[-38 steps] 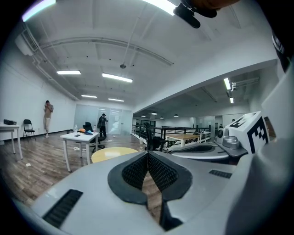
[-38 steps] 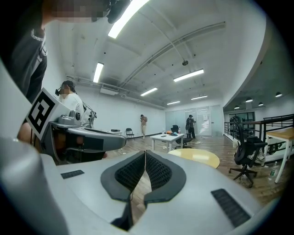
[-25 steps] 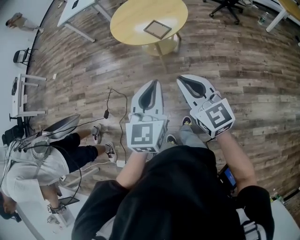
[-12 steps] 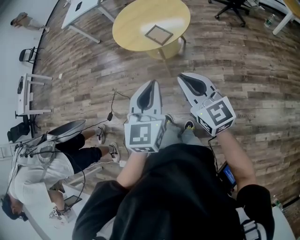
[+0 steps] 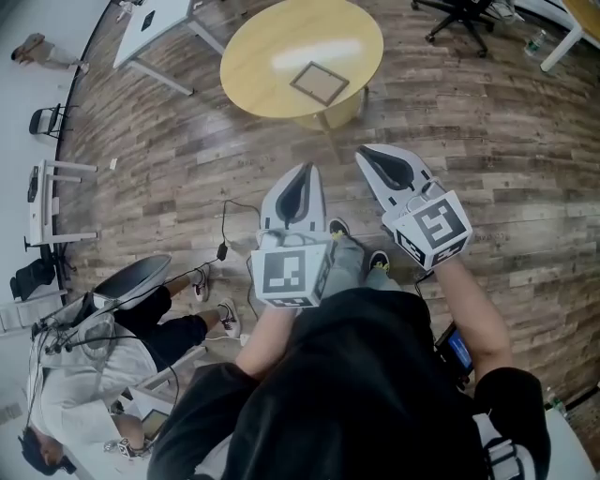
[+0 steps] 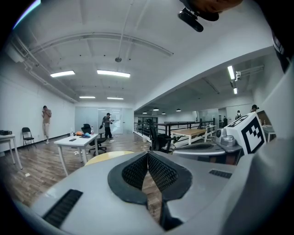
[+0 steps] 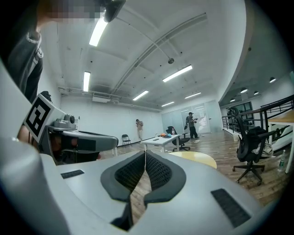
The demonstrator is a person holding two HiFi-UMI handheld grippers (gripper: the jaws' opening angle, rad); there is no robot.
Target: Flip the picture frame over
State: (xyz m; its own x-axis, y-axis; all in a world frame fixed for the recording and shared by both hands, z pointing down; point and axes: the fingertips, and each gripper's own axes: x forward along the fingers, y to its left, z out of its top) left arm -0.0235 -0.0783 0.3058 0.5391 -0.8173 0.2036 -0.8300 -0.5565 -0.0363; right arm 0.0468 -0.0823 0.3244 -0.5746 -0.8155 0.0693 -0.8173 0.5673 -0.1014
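Below me, the plank wood floor (image 5: pixel 487 112) fills most of the head view. On it, well ahead of me, stands the round yellow table (image 5: pixel 272 37). A white desk (image 5: pixel 155 19) is off to its left and a black office chair (image 5: pixel 459 14) off to its right. A seated person (image 5: pixel 103 347) in a pale top and dark shorts is low on my left, with a thin black cable (image 5: pixel 230 220) trailing across the boards between that person and me.

I hold both tools out in front of my chest, side by side and apart from each other, over bare floor and well short of the table. My left gripper (image 5: pixel 304 171) has its jaws pressed together, the ribbed dark pads meeting at the tip with nothing between them. My right gripper (image 5: pixel 364 155) is likewise closed tight and empty, and it points a little to the right of the left one. Each carries its marker cube near my wrist.

The picture frame (image 5: pixel 320 83) lies flat on the right half of the tabletop, set as a diamond, a dark border around a paler middle. It is untouched and far from both grippers.
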